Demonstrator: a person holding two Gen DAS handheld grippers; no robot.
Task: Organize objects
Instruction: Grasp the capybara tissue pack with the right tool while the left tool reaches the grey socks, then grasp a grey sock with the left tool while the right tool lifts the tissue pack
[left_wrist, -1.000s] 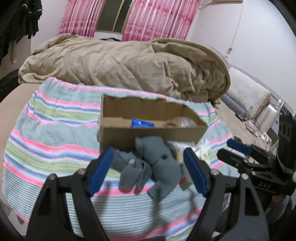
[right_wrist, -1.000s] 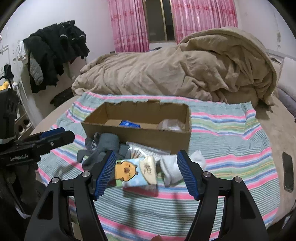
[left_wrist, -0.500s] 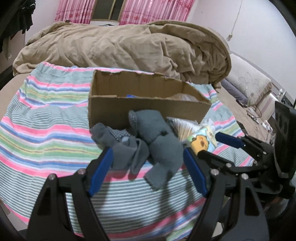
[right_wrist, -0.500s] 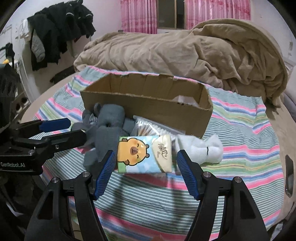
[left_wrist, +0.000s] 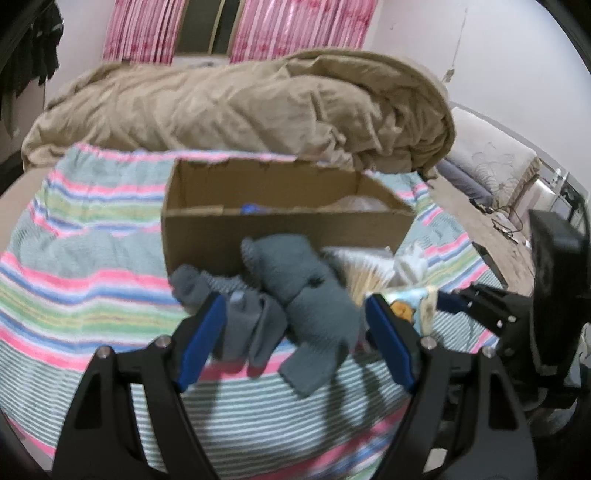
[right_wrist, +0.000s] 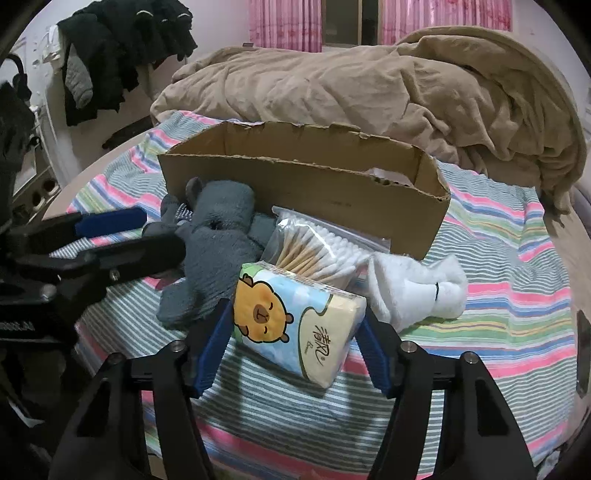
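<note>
A brown cardboard box (left_wrist: 280, 229) (right_wrist: 303, 184) stands on the striped blanket, with a blue packet (left_wrist: 253, 209) and a clear bag inside. In front of it lie grey socks (left_wrist: 295, 295) (right_wrist: 218, 236), a bag of cotton swabs (right_wrist: 317, 247), a tissue pack with a bear print (right_wrist: 291, 325) (left_wrist: 410, 306) and white socks (right_wrist: 413, 288). My left gripper (left_wrist: 295, 336) is open, its blue pads on either side of the grey socks. My right gripper (right_wrist: 295, 343) is open, with the tissue pack between its pads.
A striped blanket (left_wrist: 74, 266) (right_wrist: 517, 302) covers the bed. A tan duvet (left_wrist: 240, 107) (right_wrist: 369, 85) is heaped behind the box. Dark clothes (right_wrist: 110, 48) hang at the left wall. A pillow (left_wrist: 491, 162) lies at the far right.
Both grippers have moved forward and down. The left now straddles the grey socks and the right now straddles the tissue pack. The objects have not moved.
</note>
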